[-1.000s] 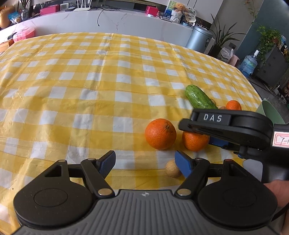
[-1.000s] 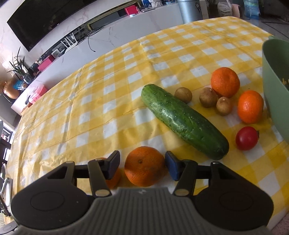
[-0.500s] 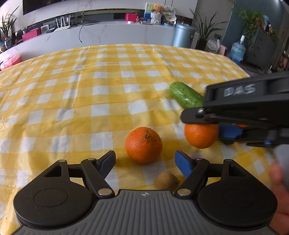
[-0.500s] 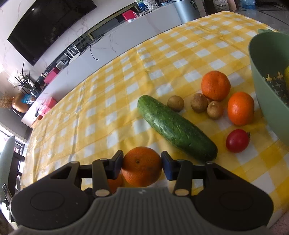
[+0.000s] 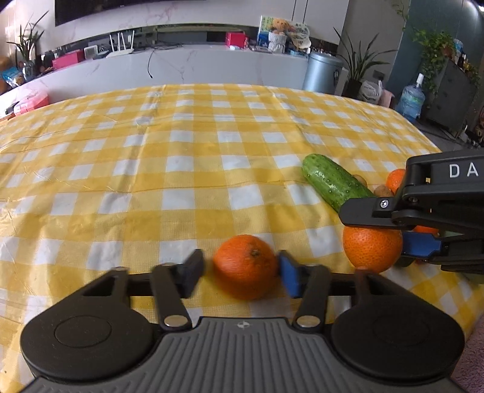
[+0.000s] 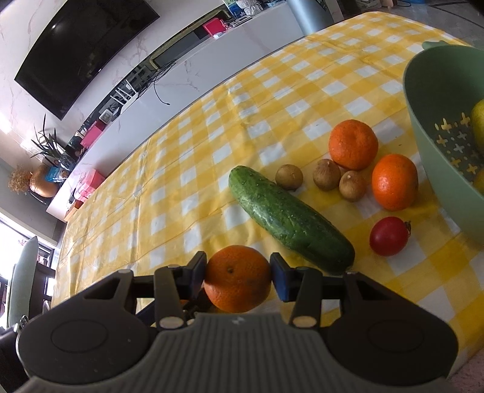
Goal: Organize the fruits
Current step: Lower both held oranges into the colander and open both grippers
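A black TV [image 6: 81,51] hangs on the marble wall [image 5: 196,10] above a long white counter [image 5: 181,65]

The left hand-held gripper [image 5: 239,269] has motion-blurred fingers [image 5: 192,272] — contact with the orange [image 5: 245,266] between them cannot be told. At the right of the left wrist frame, the right hand-held gripper [image 5: 423,217] is cut off — it hides part of the cucumber [image 5: 332,181]. The green basket [image 6: 438,145] runs off the right edge.

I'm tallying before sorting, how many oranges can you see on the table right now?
4: one in the right gripper, one between the left gripper fingers, two by the green bowl at and. More may be hidden.
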The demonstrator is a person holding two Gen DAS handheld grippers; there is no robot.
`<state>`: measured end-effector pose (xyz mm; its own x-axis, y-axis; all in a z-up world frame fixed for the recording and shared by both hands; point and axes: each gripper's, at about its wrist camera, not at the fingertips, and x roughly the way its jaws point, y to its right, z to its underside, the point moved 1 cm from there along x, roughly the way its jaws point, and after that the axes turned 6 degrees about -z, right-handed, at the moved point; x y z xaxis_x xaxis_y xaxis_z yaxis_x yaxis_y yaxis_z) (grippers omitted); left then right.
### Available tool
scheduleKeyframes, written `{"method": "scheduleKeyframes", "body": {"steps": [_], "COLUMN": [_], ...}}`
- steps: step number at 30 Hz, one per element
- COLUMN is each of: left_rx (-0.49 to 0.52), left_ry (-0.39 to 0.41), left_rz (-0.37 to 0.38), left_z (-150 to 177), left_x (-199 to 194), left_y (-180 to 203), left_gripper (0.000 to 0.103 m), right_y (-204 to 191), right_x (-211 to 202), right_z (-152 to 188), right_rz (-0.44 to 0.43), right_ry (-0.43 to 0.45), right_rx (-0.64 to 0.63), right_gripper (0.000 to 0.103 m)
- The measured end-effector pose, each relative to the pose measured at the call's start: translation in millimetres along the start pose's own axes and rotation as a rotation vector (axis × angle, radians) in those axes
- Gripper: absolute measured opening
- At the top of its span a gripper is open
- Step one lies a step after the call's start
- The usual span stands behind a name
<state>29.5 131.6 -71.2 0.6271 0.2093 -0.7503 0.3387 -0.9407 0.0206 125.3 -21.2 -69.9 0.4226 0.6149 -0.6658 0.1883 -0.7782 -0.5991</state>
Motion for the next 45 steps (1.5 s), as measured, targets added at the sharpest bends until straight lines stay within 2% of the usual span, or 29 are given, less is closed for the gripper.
{"method": "scheduleKeyframes", "body": {"steps": [4, 9, 13, 17, 21, 26, 29, 32, 38, 41, 45], "left_rx": [-0.023, -0.112, -0.176, -0.209, -0.212, -0.154, -0.097, -0.038, 0.053, 0.067, 0.102], "left_ry": [-0.002, -0.006, 0.005, 0.047, 0.077, 0.097, 0.117, 0.130, 0.095, 0.064, 0.053], "left_rz": [-0.004, -0.028, -0.005, 0.042, 0.092, 0.141, 0.181, 0.220, 0.272, 0.304, 0.321], "left_z": [1, -2, -7, -15, -24, -38, -44, -49, -50, -51, -52], "left_x": [-2, -5, -15, -32, -52, -74, -88, -99, -93, -83, -74], "left_y": [-5, -23, -34, -34, -25, 5, 34, 67, 126, 145, 163], "left_gripper": [0.052, 0.052, 0.052, 0.052, 0.052, 0.052, 0.052, 0.052, 0.052, 0.052, 0.052], "right_y": [2, 1, 0, 5, 24, 66, 98, 124, 143, 145, 154], "right_x": [-1, -6, -21, -57, -102, -147, -159, -167, -146, -131, -116], "right_z": [0, -3, -11, -28, -49, -66, -69, -68, -68, -75, -86], "right_rz": [0.004, -0.002, -0.070, -0.122, -0.133, -0.065, -0.045, -0.060, -0.054, -0.037, -0.056], "right_ry": [-0.003, 0.007, 0.020, 0.095, 0.187, 0.283, 0.293, 0.304, 0.282, 0.275, 0.266], "right_rx": [0.011, 0.002, 0.025, 0.037, 0.060, 0.104, 0.185, 0.246, 0.287, 0.279, 0.292], "right_gripper": [0.043, 0.043, 0.043, 0.043, 0.043, 0.043, 0.043, 0.043, 0.043, 0.043, 0.043]}}
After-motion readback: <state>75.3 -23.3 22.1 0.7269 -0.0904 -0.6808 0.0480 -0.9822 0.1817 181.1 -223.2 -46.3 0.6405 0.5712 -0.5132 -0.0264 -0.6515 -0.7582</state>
